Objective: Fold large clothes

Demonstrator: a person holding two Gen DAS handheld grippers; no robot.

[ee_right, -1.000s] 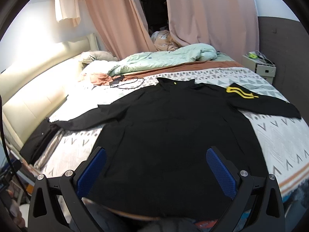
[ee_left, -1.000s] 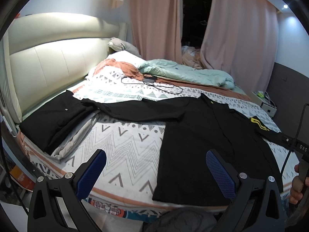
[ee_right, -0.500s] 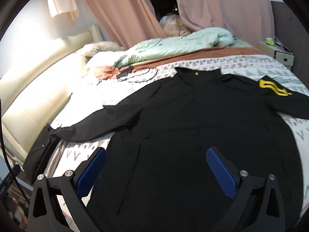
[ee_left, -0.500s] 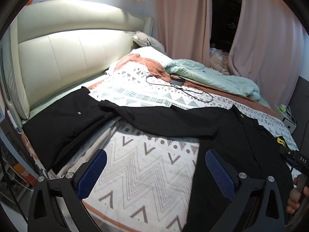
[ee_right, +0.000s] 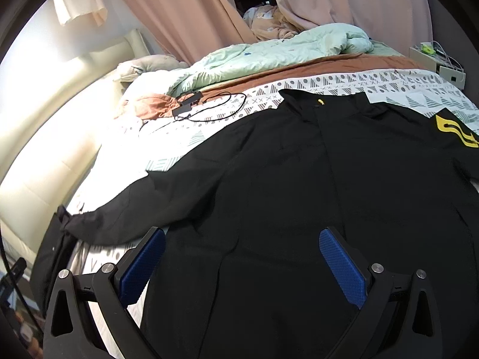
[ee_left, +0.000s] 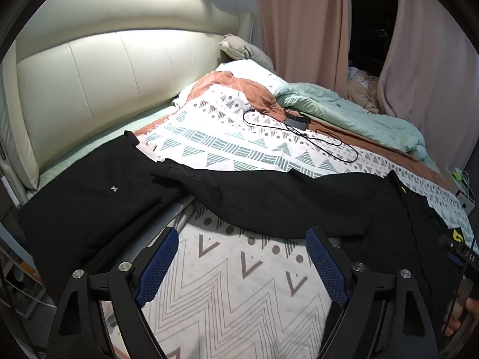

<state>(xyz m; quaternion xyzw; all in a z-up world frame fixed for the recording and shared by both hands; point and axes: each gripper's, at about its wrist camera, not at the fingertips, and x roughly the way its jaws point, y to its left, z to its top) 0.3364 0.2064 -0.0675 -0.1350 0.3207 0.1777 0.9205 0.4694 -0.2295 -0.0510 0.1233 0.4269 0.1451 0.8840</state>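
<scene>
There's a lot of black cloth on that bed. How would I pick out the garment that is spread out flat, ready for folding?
Start at the bed with the patterned sheet. The black jacket lies open across it, collar towards the green duvet. Unlike the folded black garment by the headboard, it has spread sleeves and a yellow emblem on one of them.

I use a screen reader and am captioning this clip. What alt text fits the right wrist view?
A black jacket lies spread flat on a patterned bed, one sleeve stretched left and a yellow logo at the right edge. The right tongs hover open over its lower part, gripping nothing. Behind are a green duvet, a black cable and pink curtains.
</scene>
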